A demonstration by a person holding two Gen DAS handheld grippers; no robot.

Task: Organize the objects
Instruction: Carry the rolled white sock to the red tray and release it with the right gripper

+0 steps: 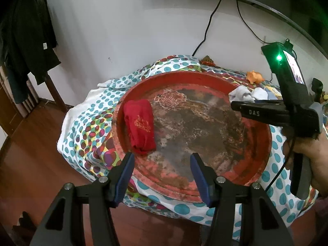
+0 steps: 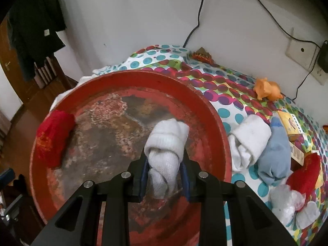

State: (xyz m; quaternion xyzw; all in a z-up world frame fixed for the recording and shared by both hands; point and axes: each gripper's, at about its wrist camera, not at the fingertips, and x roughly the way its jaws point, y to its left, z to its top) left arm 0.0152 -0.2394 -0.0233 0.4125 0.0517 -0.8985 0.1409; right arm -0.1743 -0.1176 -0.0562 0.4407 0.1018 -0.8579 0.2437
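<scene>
A worn round red tray (image 1: 196, 75) (image 2: 217, 127) lies on a spotted cloth. A rolled red sock pair (image 1: 140, 126) (image 2: 53, 138) lies at the tray's left side. My left gripper (image 1: 162, 160) is open and empty, above the tray's near rim, just right of the red pair. My right gripper (image 2: 165, 164) is shut on a rolled white sock pair (image 2: 167, 139) and holds it over the tray's right half. In the left wrist view the right gripper (image 1: 235, 104) comes in from the right with the white pair (image 1: 240, 94) at its tip.
On the cloth right of the tray lie a white sock roll (image 2: 249, 141), a light blue roll (image 2: 273, 153), a red roll (image 2: 305, 174), more white rolls (image 2: 287, 201), small boxes (image 2: 290, 126) and an orange toy (image 2: 267, 89). A wall with cables stands behind.
</scene>
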